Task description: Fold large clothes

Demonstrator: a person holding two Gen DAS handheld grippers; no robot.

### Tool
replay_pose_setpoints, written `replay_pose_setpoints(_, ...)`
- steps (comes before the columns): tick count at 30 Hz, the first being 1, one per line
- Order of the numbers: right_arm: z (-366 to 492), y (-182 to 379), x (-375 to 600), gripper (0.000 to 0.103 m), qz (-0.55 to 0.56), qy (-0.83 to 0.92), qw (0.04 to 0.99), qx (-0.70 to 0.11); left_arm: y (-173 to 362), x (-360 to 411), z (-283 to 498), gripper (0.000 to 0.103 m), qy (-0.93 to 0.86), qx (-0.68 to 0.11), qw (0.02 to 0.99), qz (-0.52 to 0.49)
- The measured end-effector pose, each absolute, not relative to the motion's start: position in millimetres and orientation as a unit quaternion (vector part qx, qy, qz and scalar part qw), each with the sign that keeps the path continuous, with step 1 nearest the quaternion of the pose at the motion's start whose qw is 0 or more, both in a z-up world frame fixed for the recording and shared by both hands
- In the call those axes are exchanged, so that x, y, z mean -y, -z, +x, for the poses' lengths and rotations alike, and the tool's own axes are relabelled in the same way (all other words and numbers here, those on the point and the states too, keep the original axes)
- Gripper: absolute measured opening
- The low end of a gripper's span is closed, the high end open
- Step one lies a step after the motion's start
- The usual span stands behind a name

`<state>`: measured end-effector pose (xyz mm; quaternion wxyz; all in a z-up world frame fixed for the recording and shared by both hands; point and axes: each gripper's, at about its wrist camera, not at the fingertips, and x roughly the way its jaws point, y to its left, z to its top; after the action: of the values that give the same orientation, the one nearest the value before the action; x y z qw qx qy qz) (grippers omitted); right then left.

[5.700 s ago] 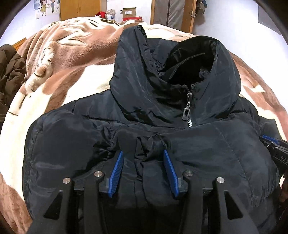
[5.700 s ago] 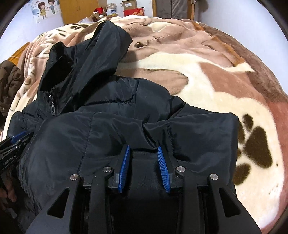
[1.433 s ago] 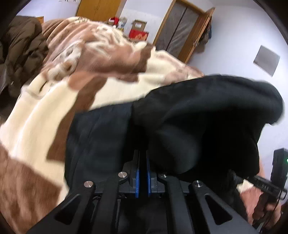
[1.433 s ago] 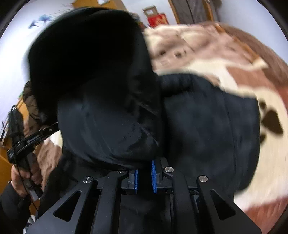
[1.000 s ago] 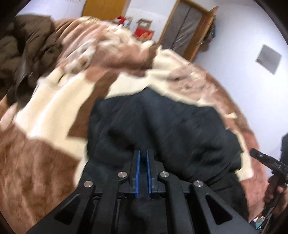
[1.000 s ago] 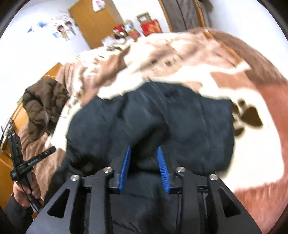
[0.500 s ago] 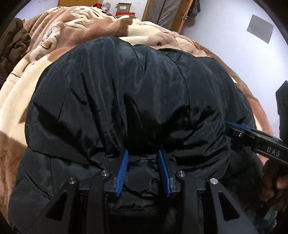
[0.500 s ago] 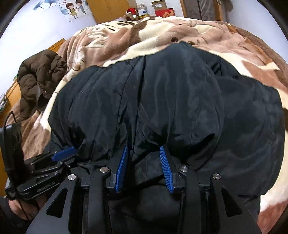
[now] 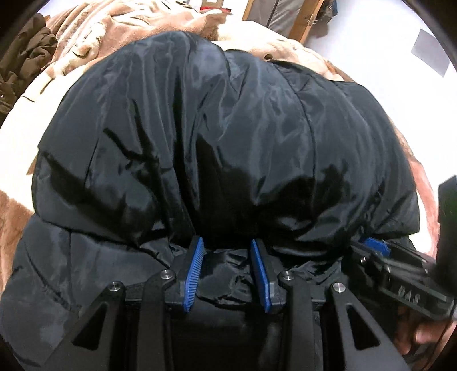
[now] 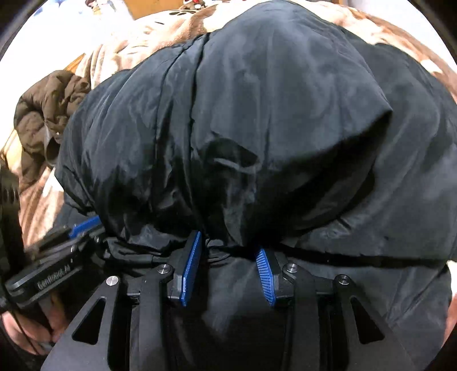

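Note:
A black puffer jacket (image 9: 217,137) lies folded over on itself on the bed, and its puffy upper layer fills both views (image 10: 257,120). My left gripper (image 9: 227,245) sits at the near edge of the fold. Its blue pads stand apart, with loose jacket fabric between them that they do not pinch. My right gripper (image 10: 228,245) is at the same edge, further right, its pads equally spread over slack fabric. Each gripper shows in the other's view: the right gripper (image 9: 400,274) and the left gripper (image 10: 57,256), both hand-held.
A brown and cream plush blanket (image 9: 94,37) covers the bed around the jacket. A brown coat (image 10: 42,120) is bunched at the left side. Wooden doors (image 9: 302,20) and a white wall stand beyond the bed.
The jacket's upper part was swung over and laid down onto its lower part. The left jaws went from shut to apart. Both grippers sank toward the fold's near edge.

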<state>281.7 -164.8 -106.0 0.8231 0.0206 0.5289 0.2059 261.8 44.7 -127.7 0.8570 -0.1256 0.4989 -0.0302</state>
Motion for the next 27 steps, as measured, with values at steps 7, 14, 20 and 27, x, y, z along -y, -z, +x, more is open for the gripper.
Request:
replay_pose_setpoints(7, 245, 57, 176, 0.038, 0.004, -0.204, 0.845, -0.494, 116, -57, 256, 0.036, 0.054, -0.494, 0.857, -0.138)
replay_pose_setpoints(14, 259, 5, 184, 0.038, 0.003, -0.199, 0.888, -0.414, 74, -86, 223, 0.036, 0.071, -0.465, 0.864, -0.181)
replay_pose_setpoints(20, 318, 14, 189, 0.038, 0.015, -0.158, 0.892, -0.423, 33, -117, 256, 0.046, 0.025, -0.395, 0.905, -0.156)
replay_pose_setpoints(27, 334, 65, 215, 0.038, 0.030, -0.152, 0.875, -0.458, 98, -142, 303, 0.048, 0.001, -0.442, 0.880, -0.174)
